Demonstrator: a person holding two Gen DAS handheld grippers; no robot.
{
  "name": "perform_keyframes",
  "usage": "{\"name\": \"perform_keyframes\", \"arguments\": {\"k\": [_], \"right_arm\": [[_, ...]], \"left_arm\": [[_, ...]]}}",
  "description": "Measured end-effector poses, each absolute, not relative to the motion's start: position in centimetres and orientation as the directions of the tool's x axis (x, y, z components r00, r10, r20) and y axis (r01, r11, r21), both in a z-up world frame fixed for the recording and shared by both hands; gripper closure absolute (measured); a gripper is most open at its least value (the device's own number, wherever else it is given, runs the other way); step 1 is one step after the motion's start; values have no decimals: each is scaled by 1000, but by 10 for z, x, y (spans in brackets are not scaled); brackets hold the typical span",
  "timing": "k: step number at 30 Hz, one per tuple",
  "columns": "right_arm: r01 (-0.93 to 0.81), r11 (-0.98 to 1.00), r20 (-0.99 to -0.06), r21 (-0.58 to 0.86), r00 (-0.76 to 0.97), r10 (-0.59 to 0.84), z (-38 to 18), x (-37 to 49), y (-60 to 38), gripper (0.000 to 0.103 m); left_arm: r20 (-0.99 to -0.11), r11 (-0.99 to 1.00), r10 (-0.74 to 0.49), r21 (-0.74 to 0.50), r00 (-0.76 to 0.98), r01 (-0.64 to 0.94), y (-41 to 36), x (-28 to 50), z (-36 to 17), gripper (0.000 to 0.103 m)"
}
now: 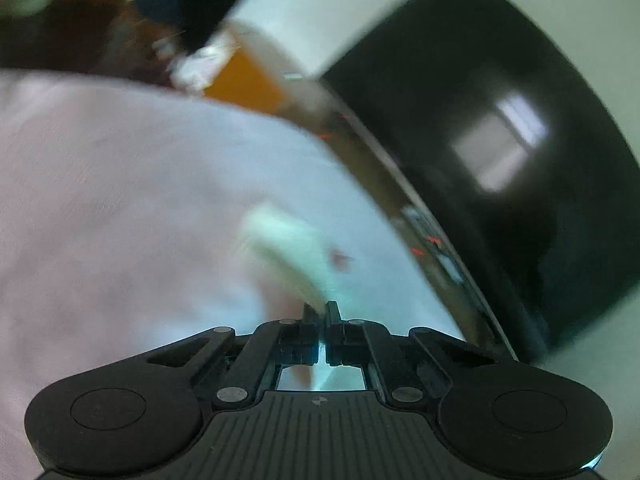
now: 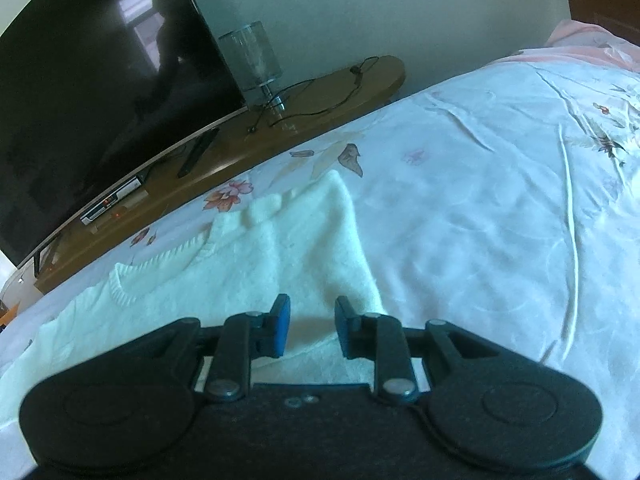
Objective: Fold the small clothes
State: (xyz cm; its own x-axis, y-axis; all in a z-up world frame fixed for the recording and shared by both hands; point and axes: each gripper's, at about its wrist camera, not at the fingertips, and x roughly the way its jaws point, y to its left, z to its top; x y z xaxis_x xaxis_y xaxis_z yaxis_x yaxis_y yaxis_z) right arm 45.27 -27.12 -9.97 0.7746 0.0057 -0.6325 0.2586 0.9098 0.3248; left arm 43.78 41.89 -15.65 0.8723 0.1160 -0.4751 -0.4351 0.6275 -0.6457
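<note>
A small white knitted sweater (image 2: 256, 256) lies flat on the floral bedsheet (image 2: 480, 200), its ribbed neckline toward the left. My right gripper (image 2: 310, 320) is open, its blue pads just above the sweater's near part, holding nothing. In the blurred left wrist view my left gripper (image 1: 320, 310) is shut on a white edge of the sweater (image 1: 288, 248), which stretches away from the fingertips over the pale sheet (image 1: 120, 200).
A dark TV screen (image 2: 100, 80) stands on a wooden bench (image 2: 320, 92) along the bed's far side, with a glass lamp (image 2: 252, 60), a cable and a set-top box (image 2: 112, 204). A pink pillow (image 2: 592, 40) lies at the far right.
</note>
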Motion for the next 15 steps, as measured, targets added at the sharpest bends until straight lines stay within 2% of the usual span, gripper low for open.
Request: {"name": "perform_keyframes", "arguments": {"k": [5,10,15], "right_arm": [[246,911,-626,331,780,17,-100,453,-272,77],[222,912,-601,345,798,33,-91,444,-276,76],[230,902,-587,365,809,31,-84,438,-299,76]], "left_arm": [[-388,842,-32,-507,921,-184,309,479,-106,100],[-447,925,-229,-376,865,51,175,524,-100,100],[-542,932,-320,-327,777,156,64,559,-121,100]]}}
